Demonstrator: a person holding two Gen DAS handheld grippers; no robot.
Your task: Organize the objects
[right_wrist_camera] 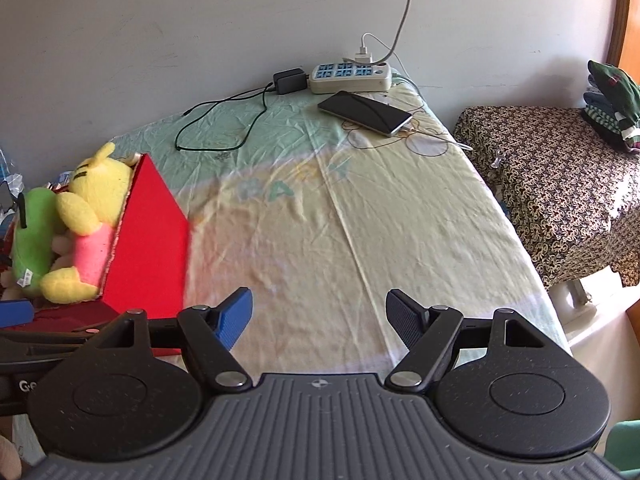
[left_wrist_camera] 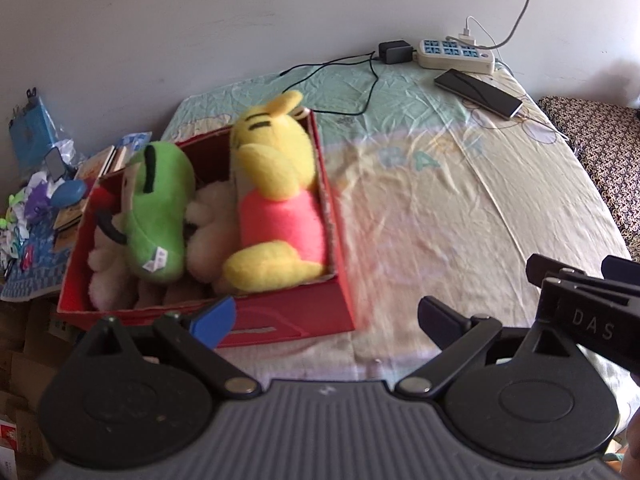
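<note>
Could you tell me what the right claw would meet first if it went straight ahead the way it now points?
Probably only the bare bedsheet: the open right claw points past the red box, toward the phone far beyond, though depth is unclear.

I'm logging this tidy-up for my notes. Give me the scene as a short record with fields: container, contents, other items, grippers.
container: red box on the bed sheet, open top
contents: yellow plush, green plush, white plush, all inside the box
other items: power strip, phone, black charger, at the sheet's far end
left gripper: open, empty, near the box
right gripper: open, empty, over bare sheet
</note>
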